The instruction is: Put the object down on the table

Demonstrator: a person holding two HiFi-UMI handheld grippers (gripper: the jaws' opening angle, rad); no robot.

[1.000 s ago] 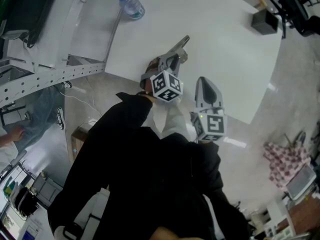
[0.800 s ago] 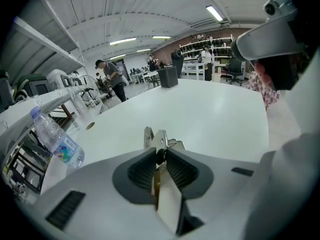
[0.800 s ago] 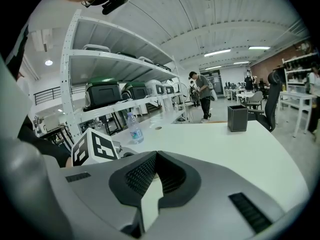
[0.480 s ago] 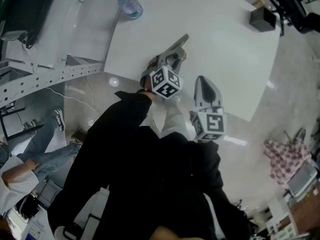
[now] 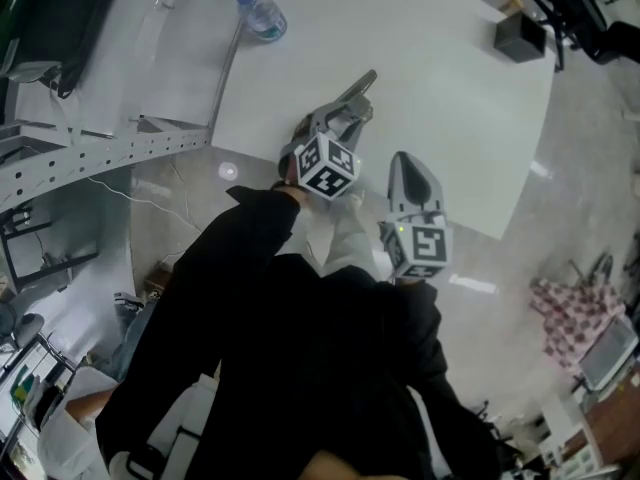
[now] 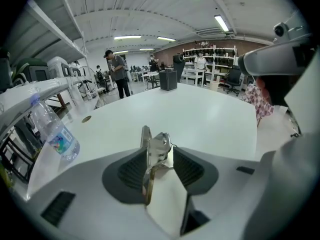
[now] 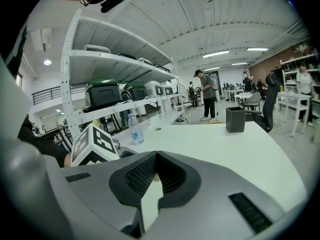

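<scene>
A shiny thin metal object [image 5: 358, 88] lies along the white table [image 5: 450, 118], pointing away from me. My left gripper [image 5: 340, 120] sits over its near end. In the left gripper view the metal object [image 6: 152, 144] stands between the dark pads, and a gap shows beside it. The left gripper [image 6: 161, 153] has its jaws opening, and they do not press on the metal. My right gripper [image 5: 410, 168] hovers at the table's near edge, to the right. It is shut with nothing in it [image 7: 156, 166].
A water bottle [image 5: 262, 13] stands at the table's far left, and a black box [image 5: 522, 38] at the far right corner. A metal shelf rack [image 5: 100, 148] runs along the left. The table's near edge passes under both grippers.
The left gripper's marker cube has shifted slightly left. The metal object stays in place on the table. A person at the lower left has moved out of sight.
</scene>
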